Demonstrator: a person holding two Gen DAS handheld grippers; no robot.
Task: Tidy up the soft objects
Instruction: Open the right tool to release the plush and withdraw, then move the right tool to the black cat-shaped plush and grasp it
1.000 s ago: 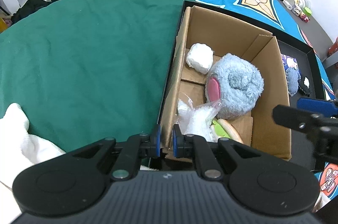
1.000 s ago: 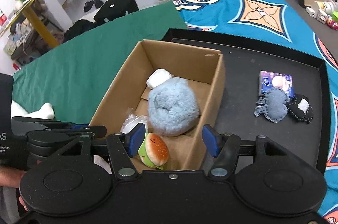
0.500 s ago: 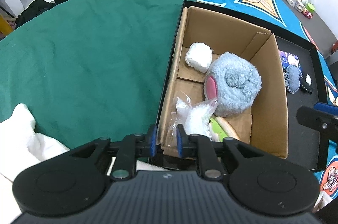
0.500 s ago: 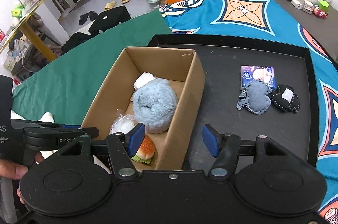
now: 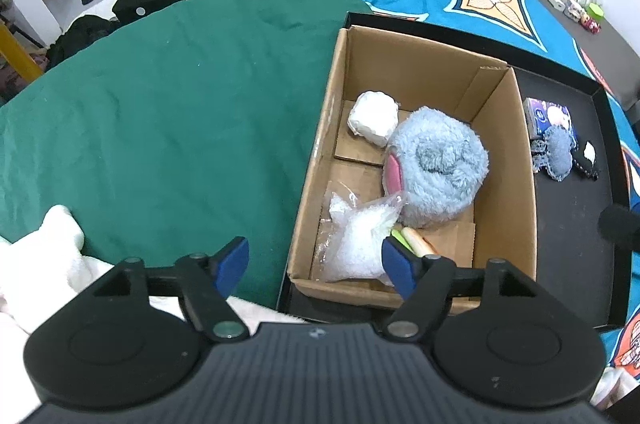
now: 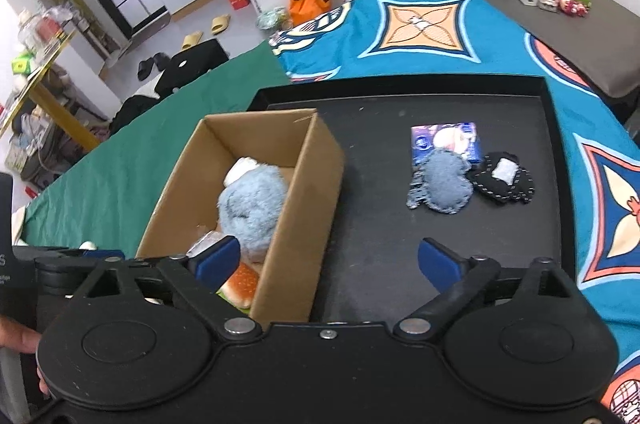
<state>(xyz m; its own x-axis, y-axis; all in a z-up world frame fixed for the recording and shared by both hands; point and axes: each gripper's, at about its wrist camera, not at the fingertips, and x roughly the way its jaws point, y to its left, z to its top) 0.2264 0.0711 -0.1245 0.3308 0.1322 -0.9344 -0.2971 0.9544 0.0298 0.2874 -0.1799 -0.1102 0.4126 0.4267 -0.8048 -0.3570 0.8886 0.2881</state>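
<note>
An open cardboard box [image 5: 506, 159] [image 6: 304, 191] stands at the left end of a black tray [image 6: 400, 248]. Inside lie a fluffy blue plush [image 5: 438, 163] [image 6: 252, 207], a white soft ball [image 5: 374, 117], a clear bag of white filling [image 5: 356, 240] and a burger toy [image 6: 240, 284]. On the tray's bare floor to the right rest a denim pouch [image 6: 442, 185], a black pouch [image 6: 502, 181] and a tissue pack [image 6: 444, 137]. My left gripper [image 5: 314, 262] hangs over the box's near left corner, jaws opening, nothing between them. My right gripper [image 6: 328, 260] is above the box's right wall, jaws opening, holding nothing.
A green cloth [image 5: 168, 111] covers the surface left of the tray, and a patterned blue one [image 6: 440, 23] lies beyond it. A white fluffy fabric [image 5: 36, 264] sits at the near left. A person's hand [image 6: 18, 338] holds the left gripper.
Both grippers' jaws have spread wider; the left was shut a second ago. The right gripper has shifted to the right, from over the box towards the tray's bare floor.
</note>
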